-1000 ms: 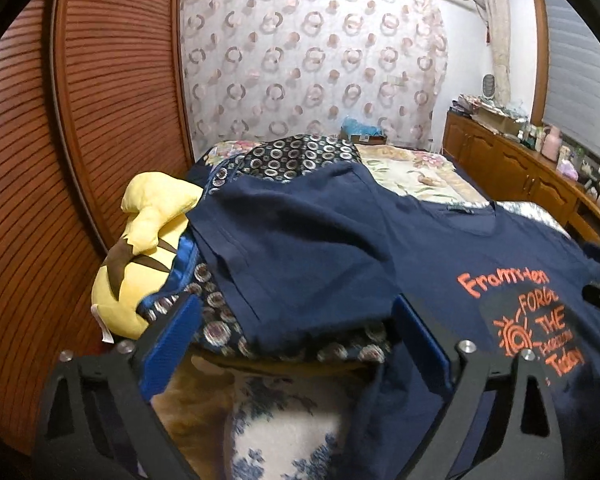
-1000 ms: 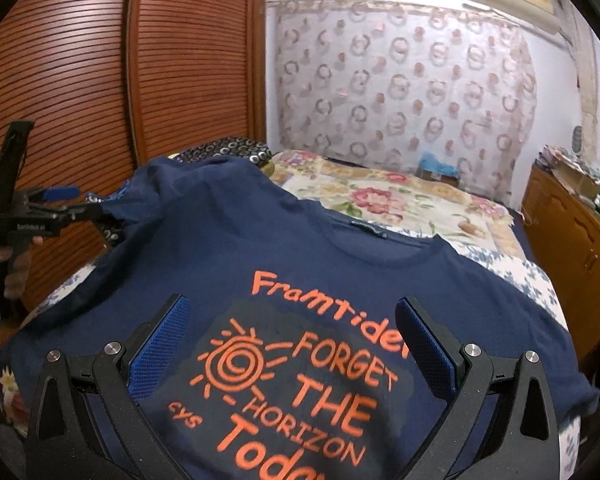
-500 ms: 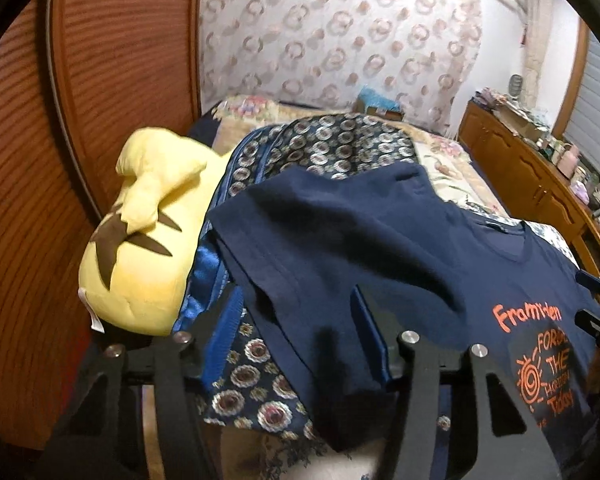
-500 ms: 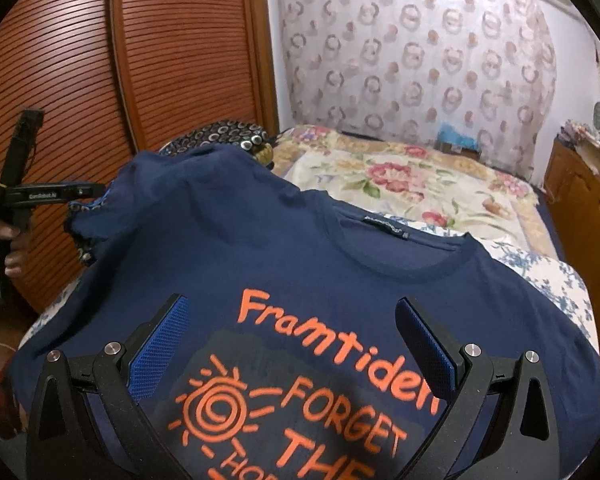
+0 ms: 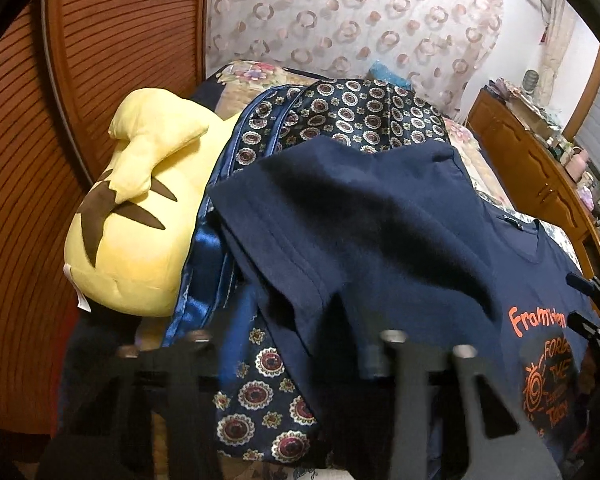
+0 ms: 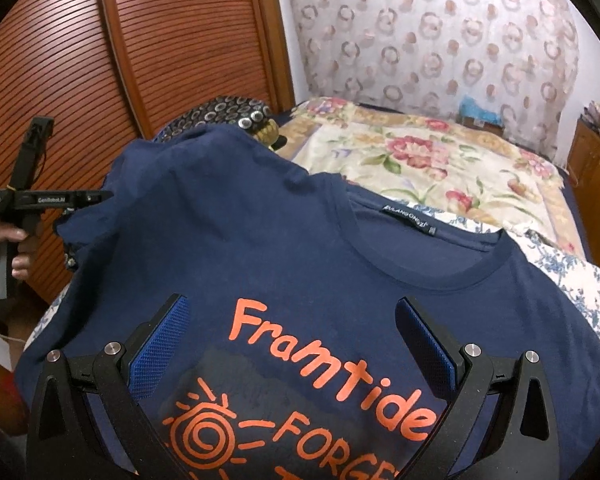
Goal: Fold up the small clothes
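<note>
The navy T-shirt [image 6: 284,248] is lying print-up across the bed [image 6: 432,160]; the left tool [image 5: 296,344] has just been closing on its sleeve edge to start a fold; the right tool [image 6: 292,344] is hovering wide above the print.

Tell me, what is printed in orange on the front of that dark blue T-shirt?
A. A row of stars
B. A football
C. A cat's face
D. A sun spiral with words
D: the navy T-shirt carries an orange spiral sun with rays beside lettering such as "Framtide" and "FORGE".
</note>
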`<state>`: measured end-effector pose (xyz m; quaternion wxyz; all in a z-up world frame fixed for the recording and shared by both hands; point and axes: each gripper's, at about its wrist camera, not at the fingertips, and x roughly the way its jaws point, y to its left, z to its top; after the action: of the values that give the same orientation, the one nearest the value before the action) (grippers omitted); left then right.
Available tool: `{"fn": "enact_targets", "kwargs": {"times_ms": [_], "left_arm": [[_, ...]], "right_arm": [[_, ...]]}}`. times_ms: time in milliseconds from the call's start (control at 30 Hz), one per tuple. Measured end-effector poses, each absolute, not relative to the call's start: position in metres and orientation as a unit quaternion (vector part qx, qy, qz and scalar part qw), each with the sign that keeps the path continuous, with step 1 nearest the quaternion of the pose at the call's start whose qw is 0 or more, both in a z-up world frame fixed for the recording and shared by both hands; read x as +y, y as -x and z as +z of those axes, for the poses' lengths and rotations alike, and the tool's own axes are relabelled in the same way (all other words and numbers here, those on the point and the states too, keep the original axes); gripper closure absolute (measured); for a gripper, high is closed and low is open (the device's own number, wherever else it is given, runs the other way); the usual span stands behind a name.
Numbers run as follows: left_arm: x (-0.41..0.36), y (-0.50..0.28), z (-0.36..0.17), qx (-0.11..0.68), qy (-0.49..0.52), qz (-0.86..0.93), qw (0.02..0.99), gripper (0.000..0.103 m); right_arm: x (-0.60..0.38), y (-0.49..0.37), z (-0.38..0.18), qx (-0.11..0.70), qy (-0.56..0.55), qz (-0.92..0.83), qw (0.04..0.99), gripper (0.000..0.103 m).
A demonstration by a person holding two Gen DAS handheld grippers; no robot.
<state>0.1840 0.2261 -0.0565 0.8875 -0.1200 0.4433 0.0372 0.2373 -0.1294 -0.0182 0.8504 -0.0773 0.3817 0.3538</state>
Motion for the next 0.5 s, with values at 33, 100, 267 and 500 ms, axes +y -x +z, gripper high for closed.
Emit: {"fn": "enact_targets", "kwargs": {"times_ms": [33, 100, 267, 500], "left_arm": [[0.226, -0.184, -0.055, 0.443, 0.117, 0.039, 0.888, 0.085], [0.224, -0.183, -0.05, 0.433, 0.114, 0.032, 0.894, 0.099], [0.211, -0.177, -0.024, 0.401, 0.099, 0.022, 0.91, 0.102], [0.169, -0.188, 0.024, 0.367, 0.069, -0.032, 0.927, 0.103]], "right_arm": [[-0.13, -0.238, -0.02, 0.384, 0.077, 0.354, 0.849, 0.0], [-0.132, -0.24, -0.022, 0.386, 0.075, 0.354, 0.849, 0.0], [-0.139, -0.242, -0.022, 0.388, 0.071, 0.347, 0.851, 0.0], [-0.153, -0.246, -0.013, 0.379, 0.061, 0.33, 0.862, 0.0]]}}
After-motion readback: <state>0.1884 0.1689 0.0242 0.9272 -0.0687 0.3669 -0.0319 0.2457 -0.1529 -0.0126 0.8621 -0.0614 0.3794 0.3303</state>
